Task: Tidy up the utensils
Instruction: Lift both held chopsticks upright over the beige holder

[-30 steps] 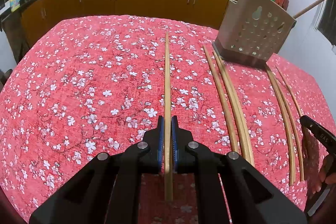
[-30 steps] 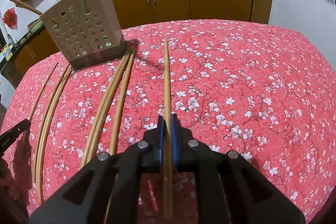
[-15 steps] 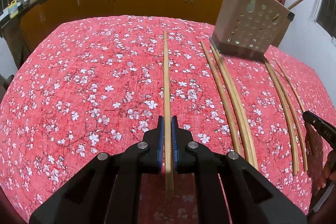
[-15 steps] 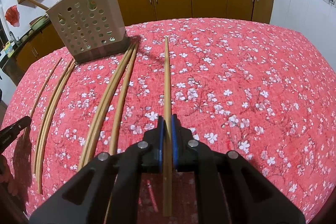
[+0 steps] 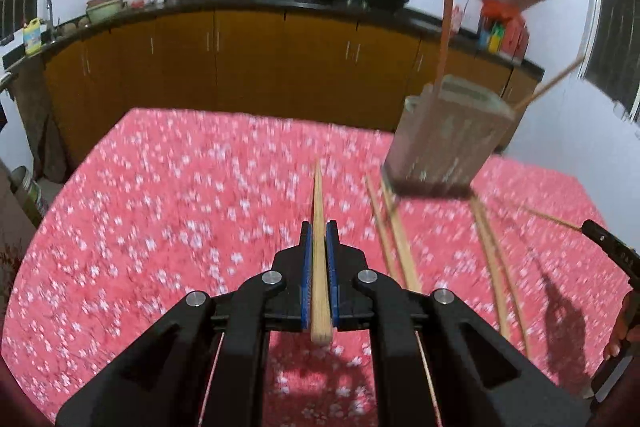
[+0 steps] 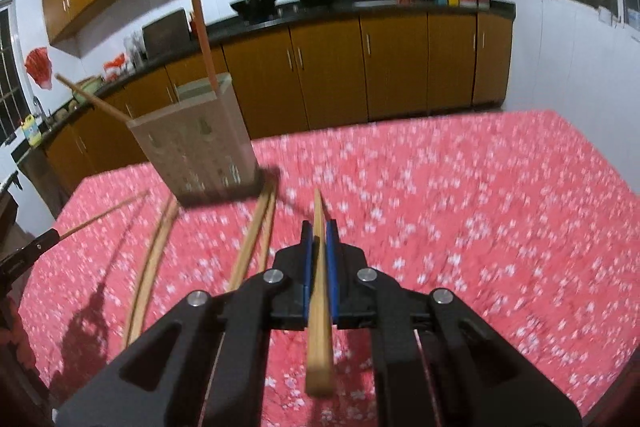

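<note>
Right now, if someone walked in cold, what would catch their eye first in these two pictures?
Probably the left gripper and the right gripper, each shut on a single wooden chopstick in the middle of its view. Beneath them spreads the red flowered tablecloth. At the table's far side stands a beige perforated holder with sticks poking out, and more chopsticks lie on the cloth in front of it.

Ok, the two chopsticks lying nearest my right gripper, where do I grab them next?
Take the chopstick pair at its near end, from above, jaws across the shafts. It lies flat on the tablecloth with far tips by the holder, so that end is crowded.
</note>
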Motion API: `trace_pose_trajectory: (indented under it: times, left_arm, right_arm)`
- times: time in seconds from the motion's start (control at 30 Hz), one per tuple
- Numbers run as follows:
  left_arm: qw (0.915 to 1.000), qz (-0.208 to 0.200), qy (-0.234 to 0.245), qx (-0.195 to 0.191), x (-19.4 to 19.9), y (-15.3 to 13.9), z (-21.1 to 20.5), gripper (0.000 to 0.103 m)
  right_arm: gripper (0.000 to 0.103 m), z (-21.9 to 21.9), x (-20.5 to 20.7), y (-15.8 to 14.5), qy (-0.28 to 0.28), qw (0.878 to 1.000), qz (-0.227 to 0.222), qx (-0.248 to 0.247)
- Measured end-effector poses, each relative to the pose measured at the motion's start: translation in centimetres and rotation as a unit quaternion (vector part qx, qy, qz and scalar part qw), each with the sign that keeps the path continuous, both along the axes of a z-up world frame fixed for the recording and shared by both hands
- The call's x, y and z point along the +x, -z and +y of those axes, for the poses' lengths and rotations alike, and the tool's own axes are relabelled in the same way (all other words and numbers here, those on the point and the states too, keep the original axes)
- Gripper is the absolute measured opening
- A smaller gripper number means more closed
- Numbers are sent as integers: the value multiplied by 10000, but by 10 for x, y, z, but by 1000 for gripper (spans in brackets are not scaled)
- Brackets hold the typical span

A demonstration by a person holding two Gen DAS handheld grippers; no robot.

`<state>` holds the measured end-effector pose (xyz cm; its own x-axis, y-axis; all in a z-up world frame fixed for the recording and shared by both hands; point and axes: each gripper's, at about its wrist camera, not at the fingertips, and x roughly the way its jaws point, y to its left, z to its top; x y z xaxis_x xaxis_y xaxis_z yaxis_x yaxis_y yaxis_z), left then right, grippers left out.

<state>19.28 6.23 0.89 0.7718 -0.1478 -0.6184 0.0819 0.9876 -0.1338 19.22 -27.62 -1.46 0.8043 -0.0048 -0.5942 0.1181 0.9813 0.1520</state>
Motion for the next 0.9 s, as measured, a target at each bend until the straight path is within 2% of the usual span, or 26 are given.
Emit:
trace_pose_trajectory:
  times: [0.43,0.7,0.9]
  left_arm:
    - [9980,-619,44,-138,2,-47,-1,8]
    - [9942,-1009,348,-165,-5,-85,-14,8]
    - [9872,-1436,665,-174,-11,-120,-42,8]
  right_arm:
    - [8,3,-2,-47,-66,9975,-706,-40]
    - [8,6,-5,-106,-502,9899,-1279,334]
    - [8,22,-2,-142,-834,9807,-1712,447]
